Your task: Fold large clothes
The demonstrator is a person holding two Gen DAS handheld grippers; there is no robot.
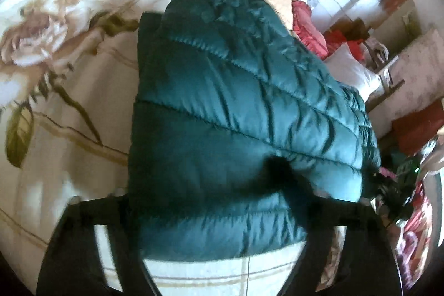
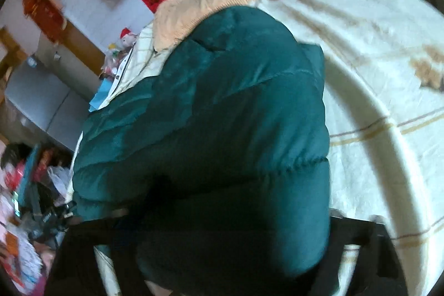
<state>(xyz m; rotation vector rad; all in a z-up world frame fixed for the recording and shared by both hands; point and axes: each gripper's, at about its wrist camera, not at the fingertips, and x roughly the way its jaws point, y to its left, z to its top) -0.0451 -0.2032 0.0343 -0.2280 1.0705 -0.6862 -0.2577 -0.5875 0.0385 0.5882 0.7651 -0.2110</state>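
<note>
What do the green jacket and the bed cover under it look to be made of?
Green jacket: likely a smooth synthetic shell, nylon or polyester, over padding; it has a satin sheen, stitched quilt lines and puffy sections. Bed cover: matte woven cloth, perhaps cotton, cream with a printed flower; no gloss.

My dark green quilted puffer jacket (image 1: 238,107), shiny and puffy, folded into a thick bundle, lying on my cream floral bedspread (image 1: 69,74)

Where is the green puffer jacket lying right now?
In both wrist views the green puffer jacket fills the centre, lying on the cream floral bedspread, its near edge between each claw's fingers and its far end by the peach blanket.
</note>
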